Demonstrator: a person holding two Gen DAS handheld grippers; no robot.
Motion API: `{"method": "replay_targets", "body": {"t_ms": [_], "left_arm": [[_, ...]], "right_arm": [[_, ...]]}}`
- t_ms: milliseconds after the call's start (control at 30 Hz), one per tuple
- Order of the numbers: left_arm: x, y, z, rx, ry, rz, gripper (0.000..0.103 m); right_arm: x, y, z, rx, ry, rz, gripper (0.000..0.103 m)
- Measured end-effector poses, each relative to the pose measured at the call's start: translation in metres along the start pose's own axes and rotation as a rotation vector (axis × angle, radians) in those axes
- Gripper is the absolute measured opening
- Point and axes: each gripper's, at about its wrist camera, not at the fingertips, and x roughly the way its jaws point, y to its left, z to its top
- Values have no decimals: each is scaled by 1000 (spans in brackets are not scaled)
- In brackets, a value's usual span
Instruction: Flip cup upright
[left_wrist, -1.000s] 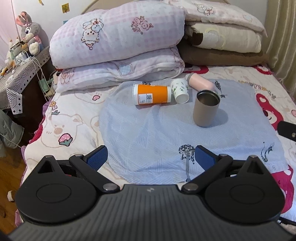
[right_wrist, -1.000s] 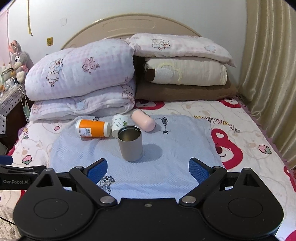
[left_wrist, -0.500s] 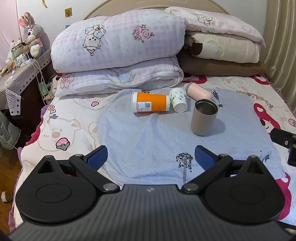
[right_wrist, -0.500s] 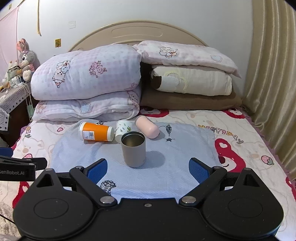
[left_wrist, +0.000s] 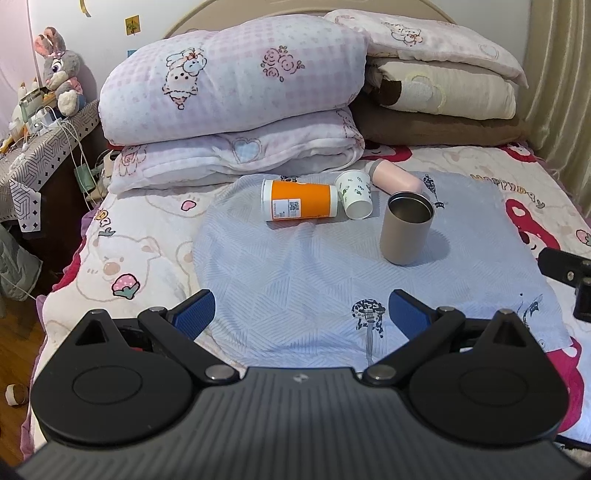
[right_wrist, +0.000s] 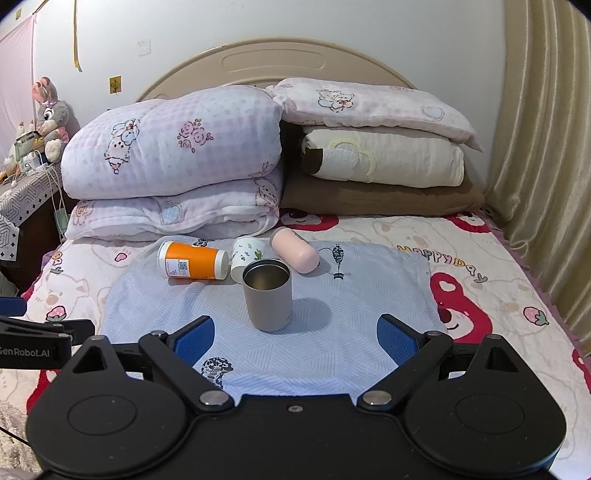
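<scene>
Blue cloth (right_wrist: 332, 354) lies spread on a bed (right_wrist: 498, 266) with a bear-print sheet. On the cloth a tan metal cup (right_wrist: 267, 297) stands up, mouth open to the top. Behind it lie an orange cup (right_wrist: 194, 264), a small white cup (right_wrist: 245, 256) and a pink bottle (right_wrist: 295, 254), all on their sides. Big folded quilts (right_wrist: 173, 147) are stacked by the headboard (right_wrist: 266, 62). A toy bunny (left_wrist: 59, 74) sits on a side table. The left gripper (left_wrist: 301, 314) and right gripper (right_wrist: 295, 332) both gape wide and hold nothing.

Soft, even indoor light fills both views; the grey cup (right_wrist: 267, 298) casts a faint shadow rightward onto the cloth (right_wrist: 354, 354). Fisheye bending curves the edges (corners go black), focus stays sharp.
</scene>
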Motion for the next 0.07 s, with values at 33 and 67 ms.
{"method": "replay_targets", "body": {"t_ms": [33,67], "left_arm": [[0,1,0,1,2,0,102],[1,2,0,1,5,0,102]], "right_arm": [[0,0,0,1,0,1,97],[0,0,0,2,0,1,97]]}}
